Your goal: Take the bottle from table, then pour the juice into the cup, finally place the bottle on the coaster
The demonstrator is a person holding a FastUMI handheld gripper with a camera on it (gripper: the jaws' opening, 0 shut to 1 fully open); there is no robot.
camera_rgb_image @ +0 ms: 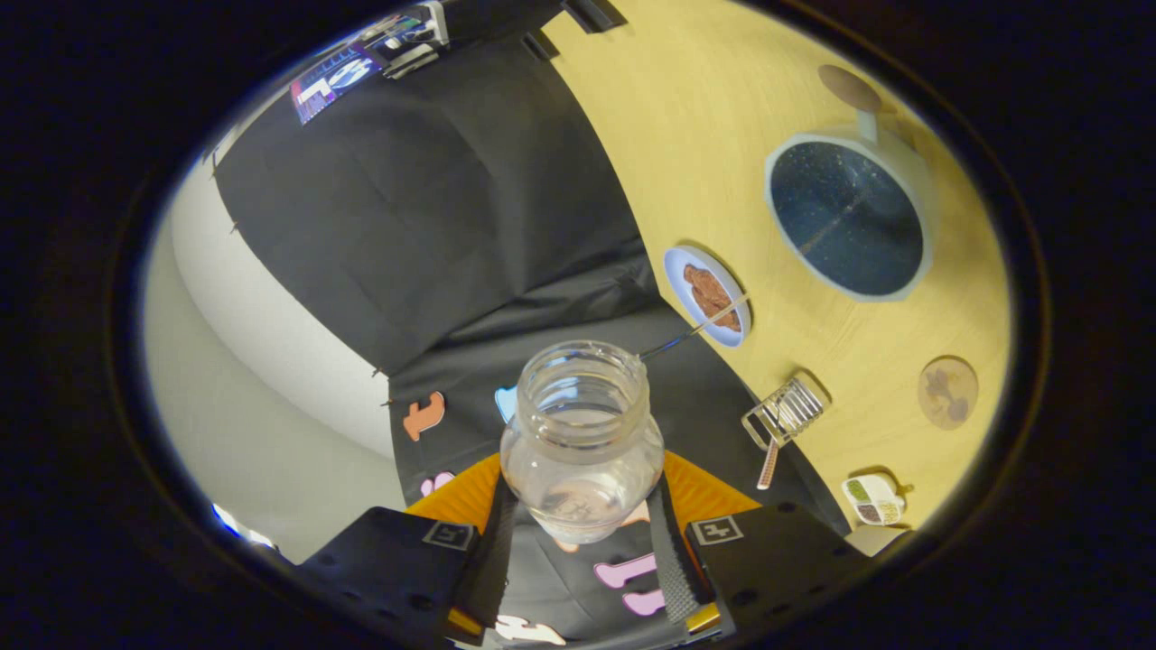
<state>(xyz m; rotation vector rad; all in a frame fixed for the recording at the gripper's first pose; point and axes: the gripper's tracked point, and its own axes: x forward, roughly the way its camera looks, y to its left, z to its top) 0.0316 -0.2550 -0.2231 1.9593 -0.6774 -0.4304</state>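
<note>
The hand-held gripper (580, 524) is closed on the bottle (581, 442), both fingers pressed to its lower sides. The bottle is held lifted and tilted, mouth open, with clear liquid pooled low inside. Beyond it, on the desk (722, 135), a small plate (707, 296) with brown food and a spoon is seen, then a ribbed glass cup (784, 413), a round coaster (947, 392) and a dark pan (849, 217). For a clean pour, the mouth should be brought over the cup before it is tipped further, with the grip kept firm.
</note>
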